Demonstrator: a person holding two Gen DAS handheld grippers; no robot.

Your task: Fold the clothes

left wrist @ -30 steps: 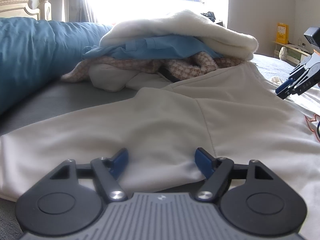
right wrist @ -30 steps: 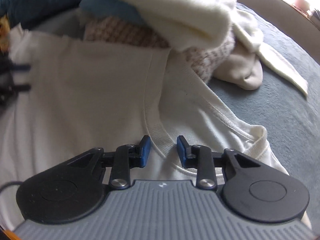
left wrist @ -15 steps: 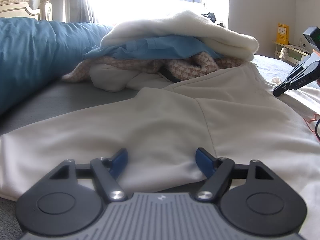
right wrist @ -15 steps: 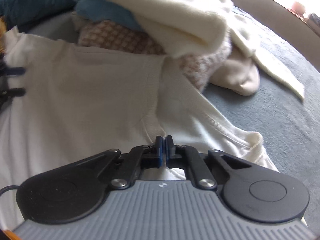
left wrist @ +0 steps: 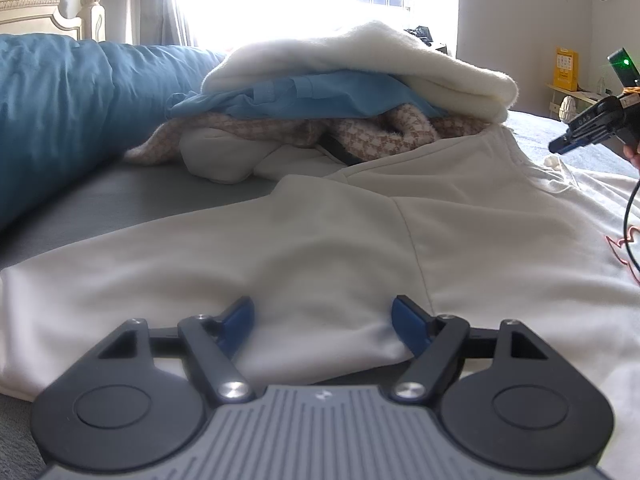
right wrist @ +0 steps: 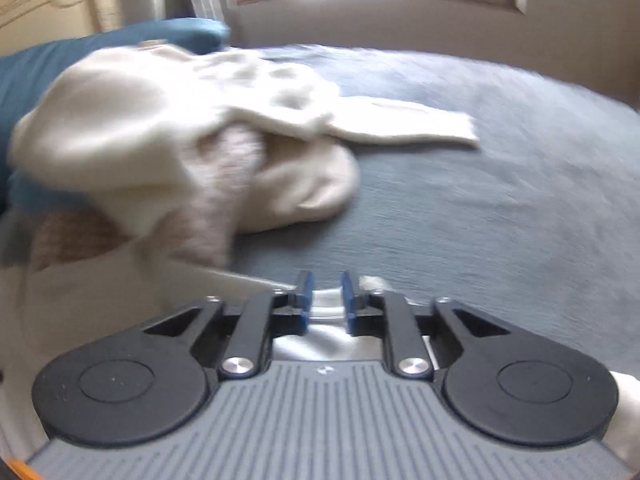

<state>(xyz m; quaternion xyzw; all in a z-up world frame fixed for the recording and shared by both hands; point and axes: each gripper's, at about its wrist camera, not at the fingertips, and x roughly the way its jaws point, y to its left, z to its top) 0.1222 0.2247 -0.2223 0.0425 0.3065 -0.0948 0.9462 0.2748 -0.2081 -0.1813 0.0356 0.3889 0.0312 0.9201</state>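
A white sweatshirt [left wrist: 320, 232] lies spread on the bed with a red print at its right edge. My left gripper [left wrist: 324, 320] is low at its near edge, jaws open wide, and a soft fold of the cloth bulges between the blue pads. My right gripper [left wrist: 560, 146] shows at the far right of the left wrist view, just above the sweatshirt's shoulder. In its own blurred view the right gripper [right wrist: 327, 294] has its jaws narrow and opening, with a strip of the white sweatshirt [right wrist: 326, 312] lying between the pads.
A pile of clothes [left wrist: 352, 80] sits behind the sweatshirt: cream fleece on top, a blue garment, then a houndstooth knit. A teal duvet [left wrist: 52, 112] runs along the left. Grey bedsheet [right wrist: 480, 200] stretches to the right, with a cream sleeve [right wrist: 400, 128] lying on it.
The right gripper shut on the neckline, then rolled and swung right as its jaws parted again. The left gripper and the cloth under it have not moved.
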